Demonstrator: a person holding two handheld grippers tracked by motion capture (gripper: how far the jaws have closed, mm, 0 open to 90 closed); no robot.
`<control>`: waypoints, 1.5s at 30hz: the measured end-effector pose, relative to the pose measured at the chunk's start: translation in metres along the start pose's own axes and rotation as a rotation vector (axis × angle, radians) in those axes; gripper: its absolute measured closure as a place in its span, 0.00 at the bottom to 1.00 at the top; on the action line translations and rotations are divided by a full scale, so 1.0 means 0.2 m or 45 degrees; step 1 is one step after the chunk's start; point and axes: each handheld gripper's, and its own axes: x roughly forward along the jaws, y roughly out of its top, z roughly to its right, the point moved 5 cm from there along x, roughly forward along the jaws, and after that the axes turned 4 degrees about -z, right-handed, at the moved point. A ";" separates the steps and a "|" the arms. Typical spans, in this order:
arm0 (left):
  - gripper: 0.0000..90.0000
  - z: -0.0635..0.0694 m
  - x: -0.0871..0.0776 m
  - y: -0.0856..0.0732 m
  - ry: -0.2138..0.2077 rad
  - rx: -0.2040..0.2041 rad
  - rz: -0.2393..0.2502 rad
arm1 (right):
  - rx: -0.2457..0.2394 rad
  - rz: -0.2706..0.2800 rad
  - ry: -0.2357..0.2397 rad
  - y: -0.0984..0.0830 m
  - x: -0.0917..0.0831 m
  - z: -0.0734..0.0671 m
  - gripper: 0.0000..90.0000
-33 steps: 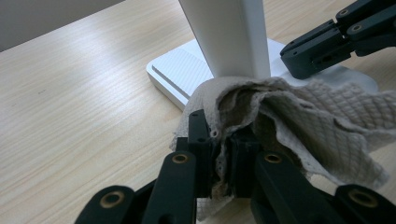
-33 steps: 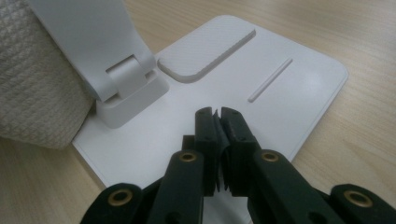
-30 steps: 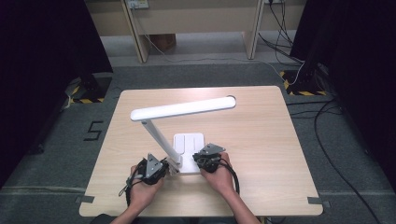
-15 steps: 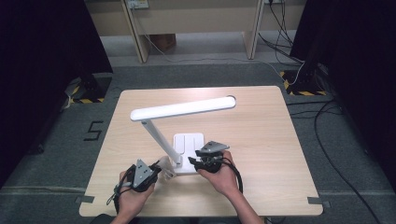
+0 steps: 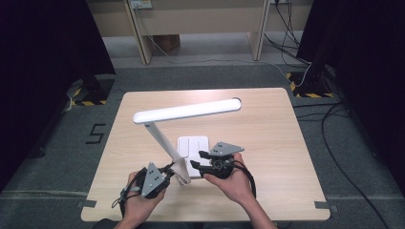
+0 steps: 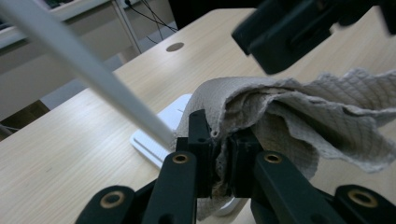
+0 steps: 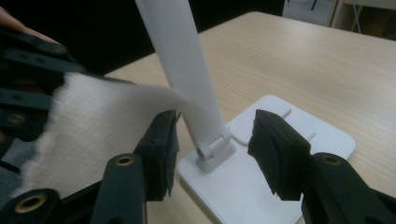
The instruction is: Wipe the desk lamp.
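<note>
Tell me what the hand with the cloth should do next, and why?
Probably bring the left gripper, shut on the grey cloth, up against the white lamp arm and rub along it. The cloth hangs right beside the arm near its hinge, and the right gripper is open around the foot of the arm over the lamp base, seemingly ready to steady it.

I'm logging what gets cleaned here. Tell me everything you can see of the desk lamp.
The desk lamp is white, apparently plastic: a flat rectangular base on the wooden table, a slanted arm hinged at the base's near edge, and a long lit bar head. A grey cloth, clamped in the left gripper, lies against the arm's foot. The open right gripper straddles the hinge.
</note>
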 end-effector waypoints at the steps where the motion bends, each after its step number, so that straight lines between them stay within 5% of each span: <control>1: 0.91 0.00 0.01 0.01 -0.005 0.014 -0.006 | -0.005 0.016 0.016 0.01 -0.02 -0.01 0.52; 9: 0.91 0.02 0.08 0.05 -0.032 0.011 -0.006 | -0.061 0.020 0.146 0.05 -0.06 -0.09 0.42; 20: 0.91 0.03 0.09 0.08 -0.047 -0.005 0.030 | -0.097 -0.103 0.144 -0.01 0.01 -0.08 0.38; 40: 0.91 0.06 0.09 0.08 -0.060 0.013 0.035 | -0.201 -0.134 0.094 -0.04 0.00 -0.05 0.83; 45: 0.84 0.05 0.09 0.08 -0.055 0.018 0.053 | -0.211 -0.141 0.062 -0.03 -0.01 -0.05 0.87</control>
